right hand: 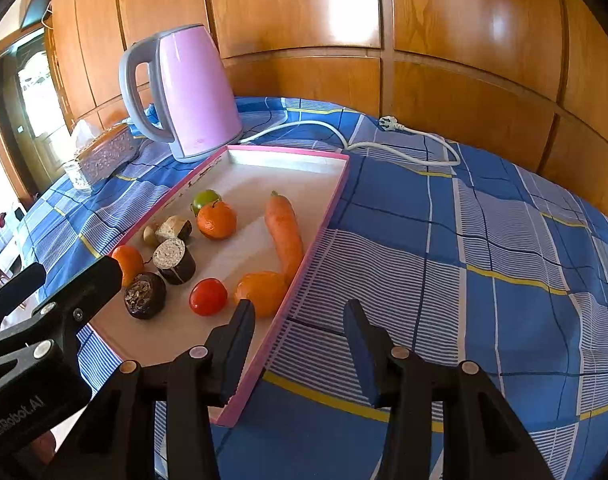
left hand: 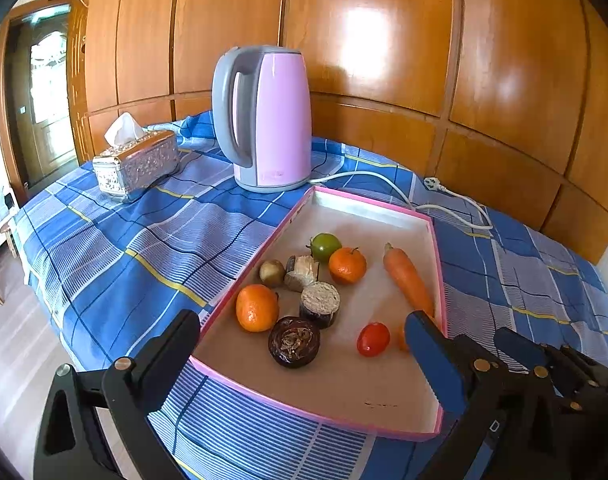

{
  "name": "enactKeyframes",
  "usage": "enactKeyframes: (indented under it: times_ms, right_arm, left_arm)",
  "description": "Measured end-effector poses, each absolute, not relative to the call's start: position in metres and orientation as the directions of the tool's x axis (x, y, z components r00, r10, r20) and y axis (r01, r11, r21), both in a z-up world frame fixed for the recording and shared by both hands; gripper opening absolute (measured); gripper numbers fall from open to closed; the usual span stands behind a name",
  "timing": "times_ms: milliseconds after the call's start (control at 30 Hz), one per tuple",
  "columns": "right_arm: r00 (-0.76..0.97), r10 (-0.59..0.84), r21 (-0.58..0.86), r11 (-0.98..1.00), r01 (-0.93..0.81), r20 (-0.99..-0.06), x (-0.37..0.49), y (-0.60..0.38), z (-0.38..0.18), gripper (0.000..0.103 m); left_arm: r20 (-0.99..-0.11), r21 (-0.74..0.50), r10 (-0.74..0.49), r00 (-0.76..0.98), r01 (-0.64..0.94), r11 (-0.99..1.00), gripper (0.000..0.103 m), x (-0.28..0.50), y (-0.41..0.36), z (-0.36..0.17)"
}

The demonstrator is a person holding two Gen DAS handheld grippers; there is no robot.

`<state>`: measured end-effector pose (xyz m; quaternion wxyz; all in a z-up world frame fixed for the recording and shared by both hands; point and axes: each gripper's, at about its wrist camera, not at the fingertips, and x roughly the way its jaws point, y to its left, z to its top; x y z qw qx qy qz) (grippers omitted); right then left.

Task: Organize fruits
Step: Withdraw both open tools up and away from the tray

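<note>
Left gripper (left hand: 304, 364): black fingers, blue pads, spread wide over tray's near end, nothing clamped.
Right gripper (right hand: 300, 344): parted astride tray's pink right rim, empty.
Tray (right hand: 288, 152): shallow rectangle, pale floor, on checked cloth (right hand: 483, 240).
Contents: carrot (right hand: 284, 230), tomato (right hand: 208, 296), mandarins, green fruit, dark stubs.
Behind: glossy pink kettle (left hand: 280, 120); embossed tissue box (left hand: 138, 164) clear only from left.

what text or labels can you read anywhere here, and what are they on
"EasiRobot.AI", roughly, first letters unclear: on the left gripper body, right wrist view.
"D": single letter on the gripper frame in the left wrist view.
Pink kettle: faint mark low on the body, too blurred to read.
Pink tray: small dark marks on the floor, not legible.
</note>
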<state>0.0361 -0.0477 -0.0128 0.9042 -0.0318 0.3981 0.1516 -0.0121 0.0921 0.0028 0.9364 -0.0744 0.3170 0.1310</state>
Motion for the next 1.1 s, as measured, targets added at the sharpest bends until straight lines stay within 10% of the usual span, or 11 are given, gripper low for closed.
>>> enactKeyframes:
  times_ms: [1100]
  right_arm:
    - [0.634, 0.258, 0.059, 0.946, -0.318, -0.729, 0.034, -0.046, -0.013, 0.047]
  left_arm:
    - [-0.624, -0.049, 0.241, 0.744, -0.345, 0.937, 0.103, -0.013, 0.103, -0.002]
